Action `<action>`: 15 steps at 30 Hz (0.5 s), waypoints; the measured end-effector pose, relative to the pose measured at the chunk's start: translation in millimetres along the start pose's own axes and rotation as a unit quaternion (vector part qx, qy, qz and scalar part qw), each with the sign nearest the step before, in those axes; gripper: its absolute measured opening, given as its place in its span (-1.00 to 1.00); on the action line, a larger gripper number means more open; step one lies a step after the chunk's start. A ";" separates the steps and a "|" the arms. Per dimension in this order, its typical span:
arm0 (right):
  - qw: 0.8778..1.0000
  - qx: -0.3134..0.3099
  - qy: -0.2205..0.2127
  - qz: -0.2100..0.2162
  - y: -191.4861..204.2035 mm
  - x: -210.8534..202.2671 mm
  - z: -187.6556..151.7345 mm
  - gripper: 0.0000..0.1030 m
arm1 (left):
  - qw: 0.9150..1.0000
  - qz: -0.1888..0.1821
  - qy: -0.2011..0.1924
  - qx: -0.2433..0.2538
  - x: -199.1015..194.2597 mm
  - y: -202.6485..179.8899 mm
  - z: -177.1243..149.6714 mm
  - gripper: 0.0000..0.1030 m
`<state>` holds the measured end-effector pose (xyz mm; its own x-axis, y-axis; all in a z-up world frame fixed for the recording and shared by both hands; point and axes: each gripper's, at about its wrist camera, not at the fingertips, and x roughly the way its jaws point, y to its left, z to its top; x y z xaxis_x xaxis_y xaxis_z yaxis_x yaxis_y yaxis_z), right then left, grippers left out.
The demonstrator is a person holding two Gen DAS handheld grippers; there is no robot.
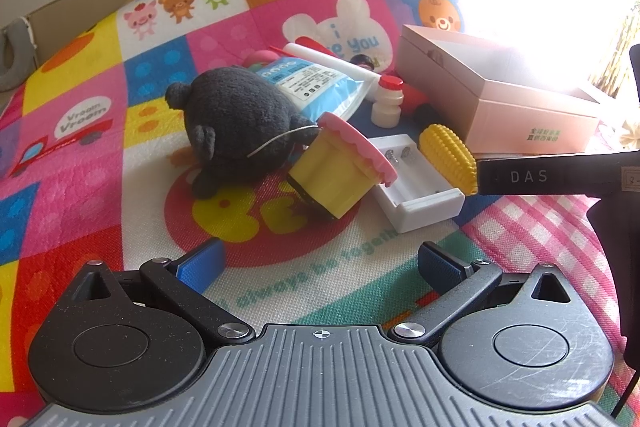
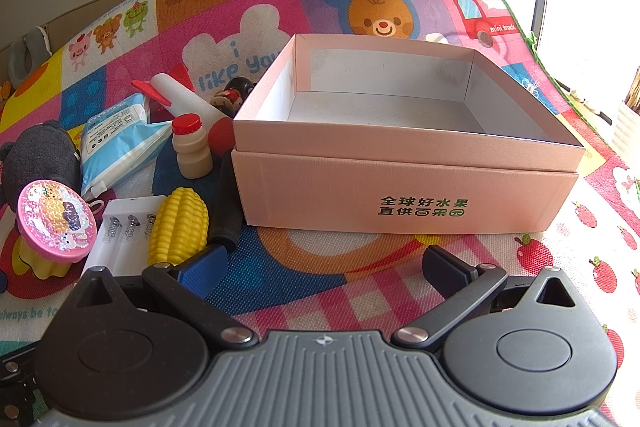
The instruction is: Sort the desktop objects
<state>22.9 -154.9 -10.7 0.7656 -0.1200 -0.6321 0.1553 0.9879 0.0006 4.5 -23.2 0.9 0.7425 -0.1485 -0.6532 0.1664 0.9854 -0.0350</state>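
**Empty box awaited first toy**

Both grippers, left [image 1: 320, 263] and right [image 2: 324, 265], hung spread wide and empty. The toy corn [image 2: 179, 225] lay just left of the pink box [image 2: 404, 187]; a grip across its middle looked soundest.

Open box [image 2: 404, 187] sits on the play mat [image 2: 580, 267], right of the clutter. Toy corn [image 2: 178, 227] lies on the battery holder [image 2: 120, 227], just left of the box. Small bottle [image 2: 192, 147] upright behind the corn; plush toy [image 1: 236, 123] farthest left, pouch [image 1: 316, 87] leaning behind it.
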 end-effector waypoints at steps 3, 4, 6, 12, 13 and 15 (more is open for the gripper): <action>1.000 0.000 0.000 0.000 0.0 -0.1 0.0 1.00 | 1.000 0.001 0.000 0.001 -0.1 0.3 -0.6 1.00; 1.000 0.000 0.000 0.000 0.0 -0.2 0.1 1.00 | 1.000 0.002 0.000 0.002 0.0 -0.3 -0.8 1.00; 1.000 0.000 0.000 0.000 0.0 -0.3 0.2 1.00 | 1.000 0.003 0.000 0.003 0.3 -0.9 -1.0 1.00; 1.000 0.000 0.000 0.000 0.2 -0.7 0.4 1.00 | 1.000 0.002 0.000 0.002 0.5 -1.5 -1.2 1.00; 1.000 0.000 0.000 0.000 0.2 -0.7 0.5 1.00 | 1.000 0.002 0.000 0.001 0.4 -1.5 -1.2 1.00; 1.000 0.000 0.000 0.000 0.2 -0.7 0.5 1.00 | 1.000 0.002 0.000 0.001 0.4 -1.6 -1.2 1.00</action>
<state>22.7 -154.7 -9.9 0.7654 -0.1200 -0.6323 0.1556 0.9878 0.0009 3.7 -24.7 -0.2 0.7433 -0.1449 -0.6530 0.1655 0.9857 -0.0304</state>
